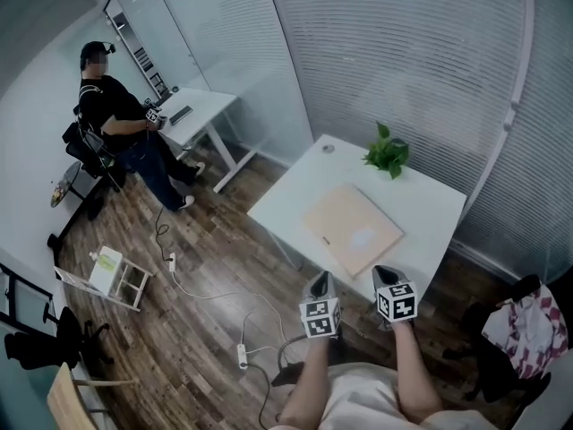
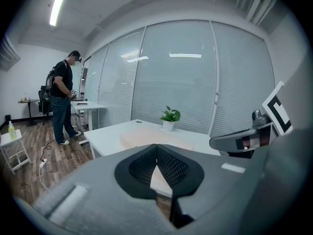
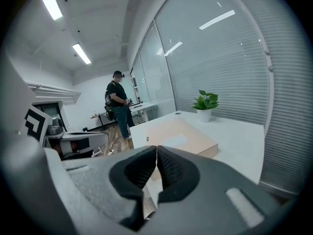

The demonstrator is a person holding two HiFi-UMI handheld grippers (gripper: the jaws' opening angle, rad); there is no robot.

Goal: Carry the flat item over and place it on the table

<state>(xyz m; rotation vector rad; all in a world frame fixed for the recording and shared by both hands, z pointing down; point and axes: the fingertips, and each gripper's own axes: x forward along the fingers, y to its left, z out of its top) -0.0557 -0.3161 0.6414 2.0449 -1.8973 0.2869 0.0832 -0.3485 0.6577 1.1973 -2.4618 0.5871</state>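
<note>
The left tool (image 1: 320, 283) has its jaws pressed together with nothing between them, and so does the right tool (image 1: 385, 274). Both hang low in the middle of the head view, just short of the near edge of the white surface (image 1: 430, 209), touching nothing. The flat box (image 1: 352, 228), tan and square with a pale sheen on top, lies flat on that surface near the frame's centre. At the far edge, a white pot (image 2: 168, 126) holds a leafy green plant (image 1: 387, 153).

Place: an office room.
Walls: glass partitions (image 1: 403, 61) with slatted blinds.
Furniture: white table (image 1: 431, 211), second white desk (image 1: 208, 106), potted plant (image 1: 387, 153).
Floor: wood planks (image 1: 206, 267), power strip (image 1: 242, 356).
Ceiling: strip lights (image 3: 50, 1).
</note>
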